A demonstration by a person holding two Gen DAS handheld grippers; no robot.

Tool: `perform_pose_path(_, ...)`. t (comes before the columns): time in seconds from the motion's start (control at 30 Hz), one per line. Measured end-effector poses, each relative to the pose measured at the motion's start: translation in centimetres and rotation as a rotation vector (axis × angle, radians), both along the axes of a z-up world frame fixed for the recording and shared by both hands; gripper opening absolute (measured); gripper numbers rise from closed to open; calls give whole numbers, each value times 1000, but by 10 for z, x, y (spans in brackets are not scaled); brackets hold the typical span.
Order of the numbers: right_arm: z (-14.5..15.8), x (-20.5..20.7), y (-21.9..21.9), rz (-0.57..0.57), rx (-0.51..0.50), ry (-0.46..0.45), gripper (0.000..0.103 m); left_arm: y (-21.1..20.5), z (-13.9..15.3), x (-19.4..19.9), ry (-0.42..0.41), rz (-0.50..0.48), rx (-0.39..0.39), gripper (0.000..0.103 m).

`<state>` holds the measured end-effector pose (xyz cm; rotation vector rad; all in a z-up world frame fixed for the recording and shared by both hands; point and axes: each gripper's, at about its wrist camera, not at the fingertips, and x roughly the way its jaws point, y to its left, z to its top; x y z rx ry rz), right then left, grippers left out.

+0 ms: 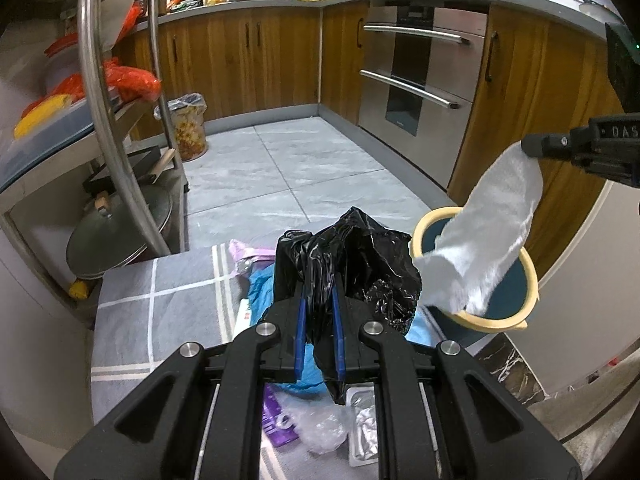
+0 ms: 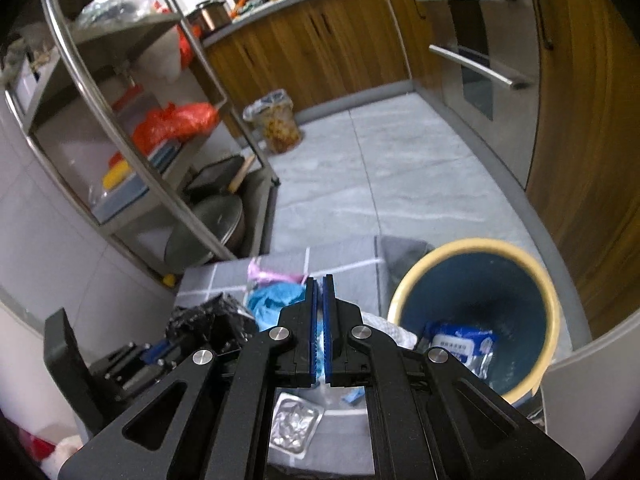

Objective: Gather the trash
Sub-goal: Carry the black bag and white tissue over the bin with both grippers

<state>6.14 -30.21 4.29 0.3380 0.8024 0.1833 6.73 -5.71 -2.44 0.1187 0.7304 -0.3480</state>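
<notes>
Clearly, white tissue [image 1: 486,232] hung from the right gripper [image 1: 528,146], pinched at its top edge between closed jaws, dangling over the near rim of the blue bin [image 1: 516,280] with its yellow rim. Left of it, the left gripper [image 1: 320,308] was clamped on a crumpled black plastic bag [image 1: 360,248], held above the grey checked cloth [image 1: 160,300]. Blue wrapper [image 2: 460,344] lay inside the bin. Foil blister pack [image 2: 294,426] sat on the cloth, near side.
</notes>
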Motion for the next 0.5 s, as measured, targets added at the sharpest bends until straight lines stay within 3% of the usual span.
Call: perform_pose_path(0.5, 7, -14, -62, -108, 11, -42, 4, -57, -5, 5, -3, -82, 35, 11)
